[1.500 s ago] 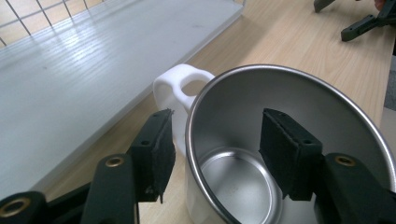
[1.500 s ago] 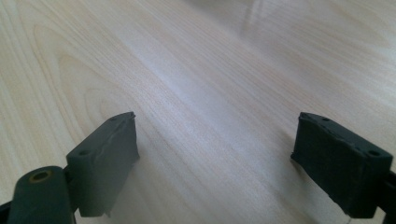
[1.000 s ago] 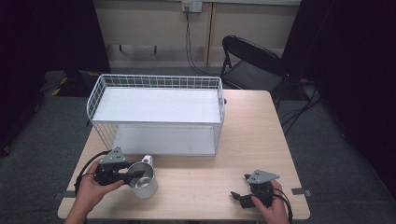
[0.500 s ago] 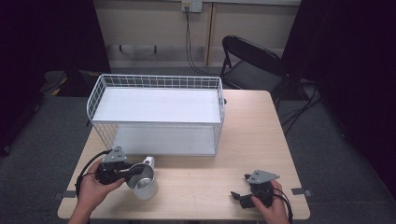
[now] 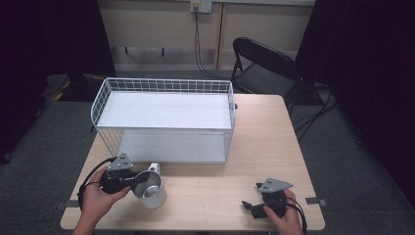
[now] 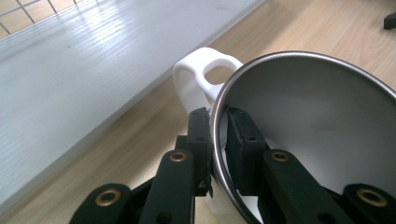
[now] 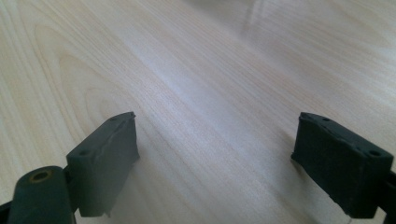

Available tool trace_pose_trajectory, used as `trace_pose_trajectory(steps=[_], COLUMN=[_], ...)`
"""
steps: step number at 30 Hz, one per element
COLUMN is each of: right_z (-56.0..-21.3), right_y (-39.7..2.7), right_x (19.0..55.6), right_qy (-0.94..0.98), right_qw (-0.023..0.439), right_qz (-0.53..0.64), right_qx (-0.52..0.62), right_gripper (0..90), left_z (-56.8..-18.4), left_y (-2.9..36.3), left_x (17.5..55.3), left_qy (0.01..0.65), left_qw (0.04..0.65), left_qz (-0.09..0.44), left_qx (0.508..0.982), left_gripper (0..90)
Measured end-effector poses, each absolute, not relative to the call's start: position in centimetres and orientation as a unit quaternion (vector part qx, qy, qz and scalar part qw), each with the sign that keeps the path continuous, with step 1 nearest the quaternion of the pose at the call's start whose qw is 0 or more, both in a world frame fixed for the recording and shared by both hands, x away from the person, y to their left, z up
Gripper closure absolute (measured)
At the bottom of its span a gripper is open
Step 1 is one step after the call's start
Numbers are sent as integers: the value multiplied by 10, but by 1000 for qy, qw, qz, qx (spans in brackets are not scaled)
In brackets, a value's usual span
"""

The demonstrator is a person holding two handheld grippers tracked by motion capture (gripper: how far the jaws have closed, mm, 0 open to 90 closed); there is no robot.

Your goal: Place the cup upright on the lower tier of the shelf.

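A steel mug (image 5: 151,190) with a white handle (image 5: 154,168) stands on the table's near left, in front of the wire basket. My left gripper (image 5: 138,179) comes at it from the left. Its jaws have just been closing and now pinch the mug's rim (image 6: 215,122), one pad inside the cup and one outside, beside the handle (image 6: 201,77). The left gripper (image 6: 218,116) is shut on that rim. My right gripper (image 5: 250,197) rests low over the near right of the table, and the right gripper (image 7: 215,140) stands open above bare wood.
A white wire basket (image 5: 161,85) with two white shelves takes up the table's back left, just behind the mug. The wooden table (image 5: 264,142) runs on to its right. A black folding chair (image 5: 264,63) stands beyond the far edge.
The left jaws have closed onto the mug's rim. Both hands and the mug stay where they were.
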State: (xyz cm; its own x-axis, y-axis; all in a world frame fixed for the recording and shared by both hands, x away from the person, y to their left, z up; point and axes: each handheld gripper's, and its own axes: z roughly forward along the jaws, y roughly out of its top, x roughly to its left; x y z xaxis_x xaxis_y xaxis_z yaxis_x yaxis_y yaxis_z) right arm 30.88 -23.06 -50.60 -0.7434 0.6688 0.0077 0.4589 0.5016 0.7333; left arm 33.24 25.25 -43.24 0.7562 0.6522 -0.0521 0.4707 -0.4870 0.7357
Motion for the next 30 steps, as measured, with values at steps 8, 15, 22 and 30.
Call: trace_pose_trajectory(steps=[8, 15, 22, 30], right_z=[-506, -506, -506, -506], right_y=[-231, -231, -231, -231], right_x=[309, 309, 309, 309], right_qy=[855, 855, 855, 856], right_qw=[140, 140, 139, 139], right_qz=[375, 375, 375, 375], right_qx=[329, 329, 329, 329], right_gripper=[131, 131, 131, 131], left_z=[-429, -423, -419, -414], left_y=[250, 254, 257, 257], left_x=[330, 329, 328, 328], left_qy=[343, 356, 366, 377], left_qw=[382, 407, 414, 419], left_qz=[119, 123, 134, 150], left_qx=[850, 832, 822, 812], left_gripper=[823, 823, 823, 823])
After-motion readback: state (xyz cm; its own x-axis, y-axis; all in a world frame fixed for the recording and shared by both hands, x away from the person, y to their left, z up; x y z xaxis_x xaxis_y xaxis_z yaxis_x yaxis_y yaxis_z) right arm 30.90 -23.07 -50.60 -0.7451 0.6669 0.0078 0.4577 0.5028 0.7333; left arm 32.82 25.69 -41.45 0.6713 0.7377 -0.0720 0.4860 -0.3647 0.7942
